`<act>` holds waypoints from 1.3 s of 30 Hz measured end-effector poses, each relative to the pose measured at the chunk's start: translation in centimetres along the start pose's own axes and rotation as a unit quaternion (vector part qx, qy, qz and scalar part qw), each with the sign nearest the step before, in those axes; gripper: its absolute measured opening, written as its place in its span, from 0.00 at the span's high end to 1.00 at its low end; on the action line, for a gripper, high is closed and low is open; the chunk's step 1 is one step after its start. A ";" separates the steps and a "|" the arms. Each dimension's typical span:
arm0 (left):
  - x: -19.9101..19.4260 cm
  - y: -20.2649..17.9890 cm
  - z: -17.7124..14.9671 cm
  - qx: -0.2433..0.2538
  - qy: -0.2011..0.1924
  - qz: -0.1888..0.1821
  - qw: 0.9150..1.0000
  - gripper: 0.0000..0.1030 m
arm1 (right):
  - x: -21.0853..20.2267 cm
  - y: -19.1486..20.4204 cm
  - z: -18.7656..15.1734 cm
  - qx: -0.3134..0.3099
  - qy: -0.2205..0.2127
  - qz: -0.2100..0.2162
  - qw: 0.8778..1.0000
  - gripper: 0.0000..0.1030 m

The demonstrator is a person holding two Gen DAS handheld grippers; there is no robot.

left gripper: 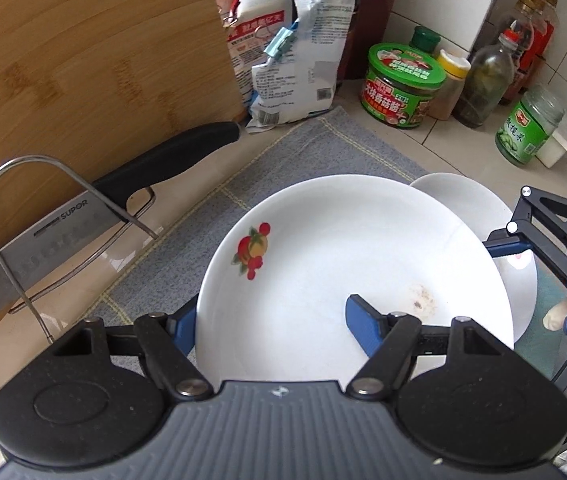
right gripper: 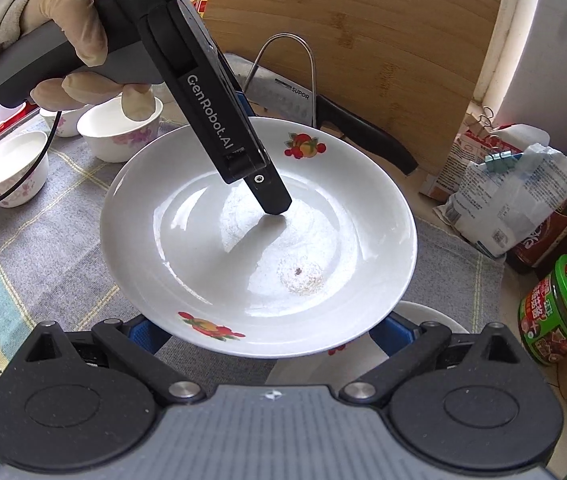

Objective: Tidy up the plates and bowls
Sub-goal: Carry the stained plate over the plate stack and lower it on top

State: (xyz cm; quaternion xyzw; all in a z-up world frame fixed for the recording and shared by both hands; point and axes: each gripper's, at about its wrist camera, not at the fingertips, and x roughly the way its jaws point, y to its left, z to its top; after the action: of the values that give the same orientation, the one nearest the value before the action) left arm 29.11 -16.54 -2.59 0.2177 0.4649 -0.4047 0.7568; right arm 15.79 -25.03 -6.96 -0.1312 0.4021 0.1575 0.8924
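Observation:
A white deep plate [left gripper: 347,272] with fruit decals hangs tilted above the cloth. My left gripper [left gripper: 275,324] is shut on its near rim, with one blue finger [left gripper: 363,330] on the inside and the other under the edge. In the right wrist view the same plate [right gripper: 259,240] fills the middle, and the left gripper's finger [right gripper: 271,196] reaches into it. A second white plate [left gripper: 467,200] lies just below, at the right. My right gripper [right gripper: 269,332] stands with its jaws wide, fingertips hidden under the upper plate. The second plate's rim [right gripper: 427,314] lies between them.
A cleaver [left gripper: 43,248] rests in a wire rack against a bamboo board [left gripper: 83,60]. Sauce jars [left gripper: 403,84], bottles and a clipped bag [left gripper: 299,60] crowd the back corner. Three small floral bowls [right gripper: 119,128] stand on the checked cloth [right gripper: 43,248] at the left. A gloved hand [right gripper: 63,12] holds the left gripper.

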 end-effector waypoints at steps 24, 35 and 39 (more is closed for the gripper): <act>2.3 -8.1 3.0 0.069 0.004 -0.040 0.997 0.29 | -5.0 -2.0 -5.8 0.056 0.014 -0.061 0.996 0.00; 4.3 -11.0 4.1 0.097 0.011 -0.059 0.993 0.29 | -5.9 -2.9 -8.0 0.086 0.030 -0.080 0.993 0.00; 5.1 -11.7 4.2 0.103 0.018 -0.065 0.992 0.29 | -6.0 -3.3 -8.6 0.094 0.037 -0.083 0.991 0.00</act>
State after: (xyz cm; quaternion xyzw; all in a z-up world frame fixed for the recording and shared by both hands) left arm 23.06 -28.34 -4.57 0.2706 0.4476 -0.4950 0.6938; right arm 7.50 -32.21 -7.62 -0.0849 0.4352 0.0393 0.8954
